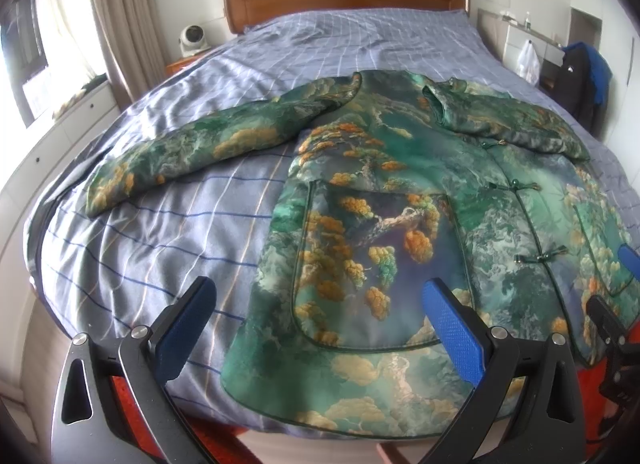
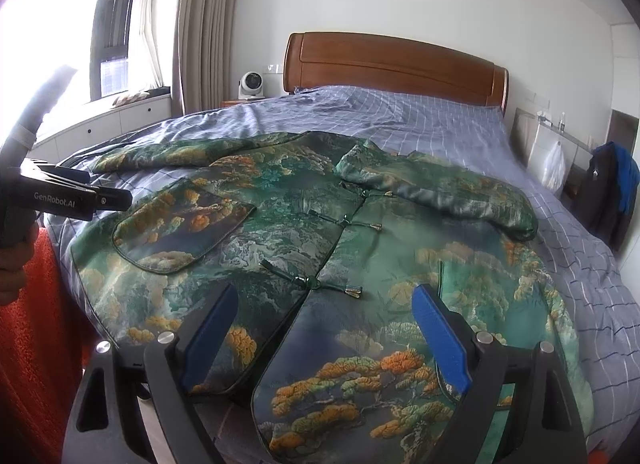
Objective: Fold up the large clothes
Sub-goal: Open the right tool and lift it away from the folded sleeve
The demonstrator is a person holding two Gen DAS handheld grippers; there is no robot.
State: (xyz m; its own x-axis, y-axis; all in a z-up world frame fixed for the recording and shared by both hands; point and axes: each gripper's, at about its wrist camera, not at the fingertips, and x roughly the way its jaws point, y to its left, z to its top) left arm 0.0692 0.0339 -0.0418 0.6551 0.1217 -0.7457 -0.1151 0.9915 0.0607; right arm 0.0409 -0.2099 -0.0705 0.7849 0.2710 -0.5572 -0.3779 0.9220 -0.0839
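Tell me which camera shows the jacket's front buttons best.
The right wrist view: the knot buttons run up the jacket centrally, straight ahead of the open right gripper. The left wrist view pushes the same buttons toward its warped right edge.

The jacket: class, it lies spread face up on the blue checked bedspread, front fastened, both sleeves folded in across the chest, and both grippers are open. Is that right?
One detail is wrong. The jacket has its sleeves stretched out to the sides, not folded across the chest; the left wrist view shows it. The rest holds: it lies fastened on the bedspread, and the left gripper and right gripper are open.
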